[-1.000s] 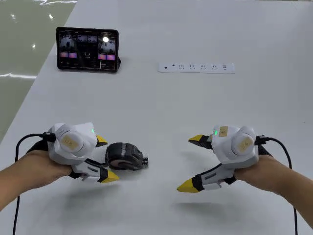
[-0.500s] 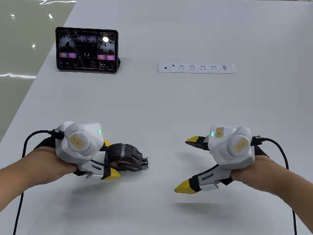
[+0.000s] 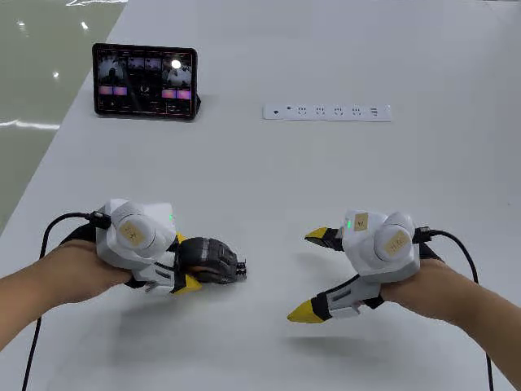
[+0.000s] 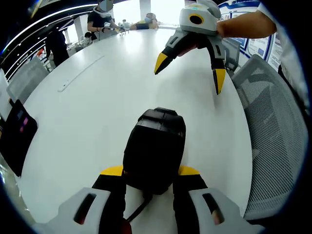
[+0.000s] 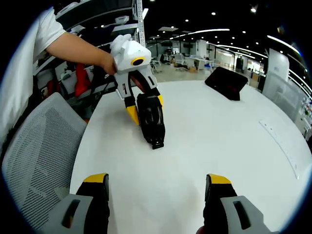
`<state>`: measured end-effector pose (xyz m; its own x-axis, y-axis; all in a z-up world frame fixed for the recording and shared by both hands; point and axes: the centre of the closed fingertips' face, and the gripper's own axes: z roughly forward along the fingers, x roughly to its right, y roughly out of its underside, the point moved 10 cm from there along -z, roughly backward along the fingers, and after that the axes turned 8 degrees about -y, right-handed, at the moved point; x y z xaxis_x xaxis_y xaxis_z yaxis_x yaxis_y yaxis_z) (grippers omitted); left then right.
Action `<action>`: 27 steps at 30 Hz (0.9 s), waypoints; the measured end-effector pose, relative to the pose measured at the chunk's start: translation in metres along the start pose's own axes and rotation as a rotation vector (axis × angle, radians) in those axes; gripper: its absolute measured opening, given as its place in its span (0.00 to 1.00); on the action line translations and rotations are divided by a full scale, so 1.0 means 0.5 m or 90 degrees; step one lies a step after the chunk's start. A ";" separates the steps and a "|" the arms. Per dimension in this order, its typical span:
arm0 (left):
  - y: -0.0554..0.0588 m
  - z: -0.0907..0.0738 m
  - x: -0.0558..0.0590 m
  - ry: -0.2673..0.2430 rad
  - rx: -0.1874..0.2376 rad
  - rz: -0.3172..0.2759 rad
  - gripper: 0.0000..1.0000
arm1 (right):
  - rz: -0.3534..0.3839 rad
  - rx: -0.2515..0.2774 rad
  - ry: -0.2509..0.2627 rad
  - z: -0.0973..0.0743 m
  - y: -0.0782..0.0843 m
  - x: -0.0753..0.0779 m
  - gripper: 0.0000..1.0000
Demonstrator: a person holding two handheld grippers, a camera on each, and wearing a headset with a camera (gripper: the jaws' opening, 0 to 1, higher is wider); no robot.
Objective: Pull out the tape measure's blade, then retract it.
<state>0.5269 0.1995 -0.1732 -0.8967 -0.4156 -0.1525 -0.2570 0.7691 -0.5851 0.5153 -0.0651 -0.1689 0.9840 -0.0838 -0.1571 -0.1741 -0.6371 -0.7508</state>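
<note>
Black tape measure (image 3: 210, 259) lies on the white bench (image 3: 269, 179), toward its near left corner. The left claw (image 3: 186, 262) is clamped on its case, a yellow tip at either side. Well apart, the right claw (image 3: 307, 274) hovers with jaws wide, gripping nothing. Toward the far edge stand a tablet (image 3: 146, 82) and a power strip (image 3: 327, 112) — any print is too small to read.

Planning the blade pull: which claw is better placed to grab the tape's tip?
Right. The left claw is clamped on the tape measure, while the right claw is open, with the blade tip pointing toward it.
</note>
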 end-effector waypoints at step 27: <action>-0.004 0.001 -0.003 0.005 -0.019 -0.002 0.29 | -0.018 0.022 -0.013 0.041 -0.024 0.008 0.64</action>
<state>0.5290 0.1984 -0.1719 -0.8986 -0.4143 -0.1443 -0.2704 0.7821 -0.5615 0.5207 -0.0420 -0.1735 0.9875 -0.0504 -0.1491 -0.1486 -0.6125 -0.7764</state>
